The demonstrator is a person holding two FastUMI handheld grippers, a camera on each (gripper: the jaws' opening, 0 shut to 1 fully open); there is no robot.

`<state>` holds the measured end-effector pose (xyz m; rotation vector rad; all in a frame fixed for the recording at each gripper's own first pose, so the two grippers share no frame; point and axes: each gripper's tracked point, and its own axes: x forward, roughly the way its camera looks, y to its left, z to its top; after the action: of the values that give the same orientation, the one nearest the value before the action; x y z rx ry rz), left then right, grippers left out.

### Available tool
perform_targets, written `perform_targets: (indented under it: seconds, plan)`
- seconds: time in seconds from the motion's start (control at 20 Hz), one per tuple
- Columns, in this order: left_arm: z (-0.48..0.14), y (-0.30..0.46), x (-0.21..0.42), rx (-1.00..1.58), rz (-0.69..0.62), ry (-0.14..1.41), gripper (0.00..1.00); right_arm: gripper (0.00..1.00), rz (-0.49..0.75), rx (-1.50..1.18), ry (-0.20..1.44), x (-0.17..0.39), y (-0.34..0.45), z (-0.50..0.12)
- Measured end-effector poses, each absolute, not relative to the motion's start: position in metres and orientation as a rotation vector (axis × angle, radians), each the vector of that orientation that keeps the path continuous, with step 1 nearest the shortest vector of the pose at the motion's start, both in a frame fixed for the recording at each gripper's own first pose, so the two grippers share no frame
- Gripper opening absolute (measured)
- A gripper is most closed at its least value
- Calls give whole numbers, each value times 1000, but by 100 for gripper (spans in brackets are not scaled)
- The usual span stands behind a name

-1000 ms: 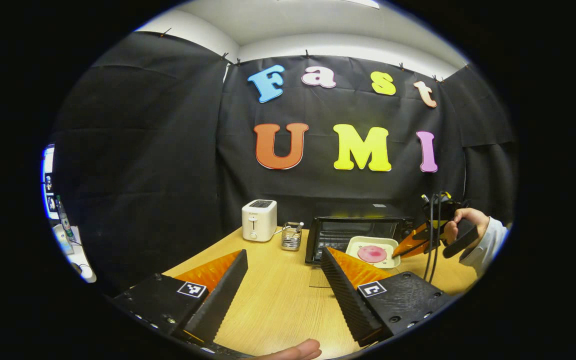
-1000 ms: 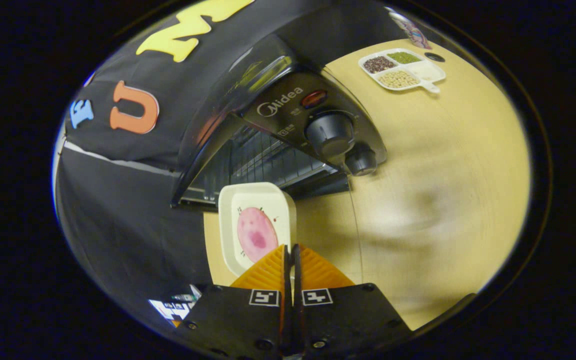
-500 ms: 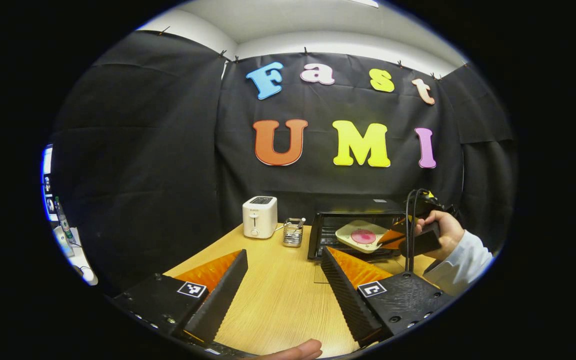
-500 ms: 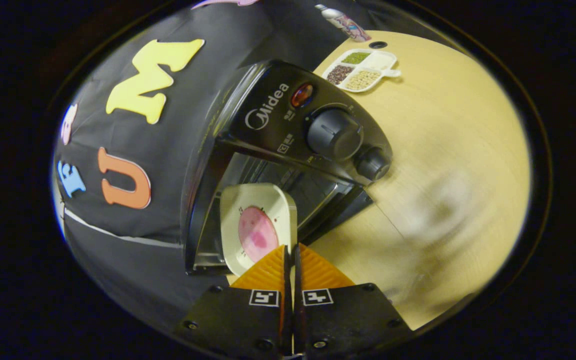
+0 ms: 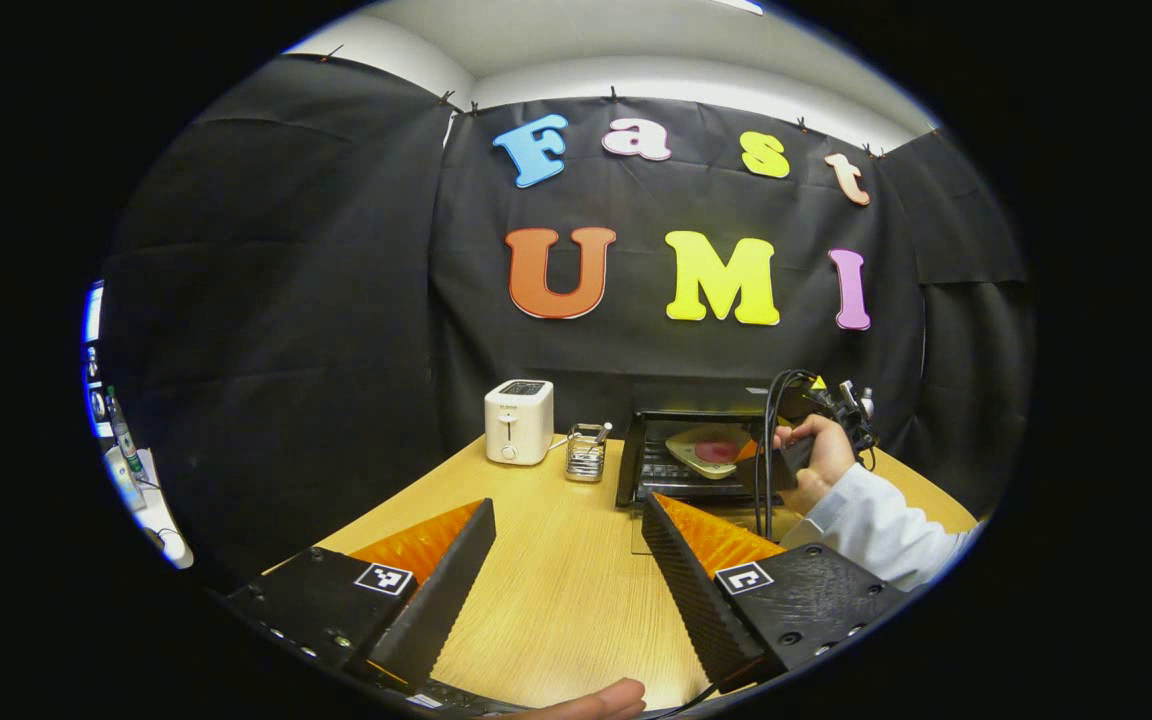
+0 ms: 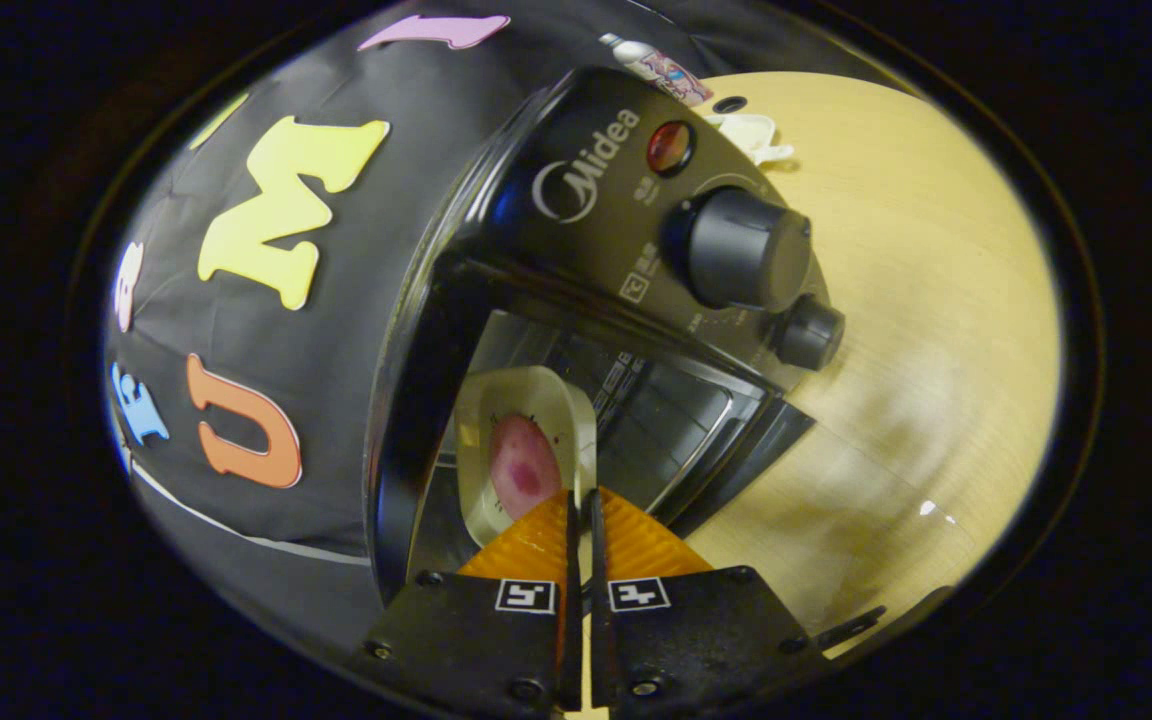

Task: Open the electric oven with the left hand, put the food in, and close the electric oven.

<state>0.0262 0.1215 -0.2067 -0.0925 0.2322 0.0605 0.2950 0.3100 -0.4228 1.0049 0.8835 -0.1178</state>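
The black electric oven (image 6: 576, 250) stands with its glass door (image 6: 836, 520) folded down onto the table. My right gripper (image 6: 581, 497) is shut on the rim of a white plate (image 6: 526, 400) bearing a pink food slice (image 6: 522, 468), and the plate is inside the oven's mouth. In the left gripper view the oven (image 5: 701, 450) sits at the far right of the table, with the plate (image 5: 706, 445) in its opening and a hand (image 5: 816, 455) holding the right gripper there. My left gripper (image 5: 566, 560) hangs open over the table's near part, holding nothing.
A white toaster (image 5: 519, 420) and a small glass holder (image 5: 586, 452) stand left of the oven. A white divided tray (image 6: 751, 135) and a bottle (image 6: 661, 65) lie beyond the oven. The wooden table (image 5: 556, 580) stretches between my left gripper and the oven.
The right gripper has carried the plate from above the lowered door up and forward into the oven's opening. The left gripper has stayed where it was, open.
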Motion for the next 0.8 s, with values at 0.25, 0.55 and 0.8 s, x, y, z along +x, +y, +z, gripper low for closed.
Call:
perform_targets:
  seconds: [0.25,0.55,0.8]
  plan:
    - [-211,122,31,-150,35,246,94,7,-69,1004,777,314,311,-422]
    - [-210,113,39,-139,1,252,95,35,-1,942,701,313,310,-409]
    - [-225,104,55,-118,-19,281,95,48,42,816,655,292,294,-389]
